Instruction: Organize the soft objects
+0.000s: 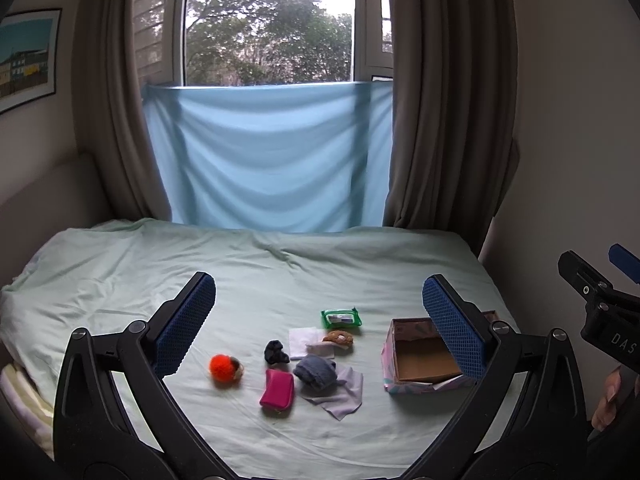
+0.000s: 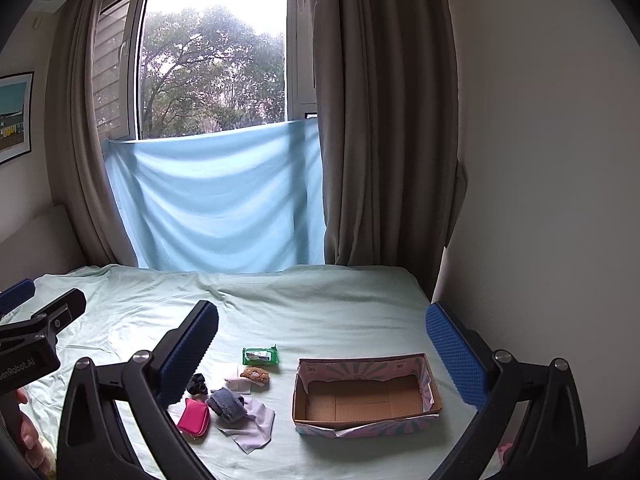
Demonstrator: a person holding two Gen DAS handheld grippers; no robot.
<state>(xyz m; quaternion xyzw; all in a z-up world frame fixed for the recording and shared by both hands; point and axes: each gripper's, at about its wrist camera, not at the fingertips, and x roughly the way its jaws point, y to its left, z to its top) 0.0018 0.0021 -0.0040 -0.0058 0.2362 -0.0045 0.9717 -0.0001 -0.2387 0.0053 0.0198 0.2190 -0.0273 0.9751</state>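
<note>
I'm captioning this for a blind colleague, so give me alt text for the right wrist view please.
An open, empty cardboard box sits on a pale green bed sheet, framed by the open right gripper. Left of it lie a pink pouch, grey cloths, a small brown plush and a green wipes pack.

black hand-held gripper [image 1: 318, 320], blue textured pads [image 1: 454, 326], silver screws, white lettering

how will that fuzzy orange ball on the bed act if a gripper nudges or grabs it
The fuzzy orange ball looks round, so a nudge would likely roll it across the pale green bedsheet. Its fluffy surface suggests it is light and would squash between the pads rather than slip. Nothing about it looks fragile.
</note>
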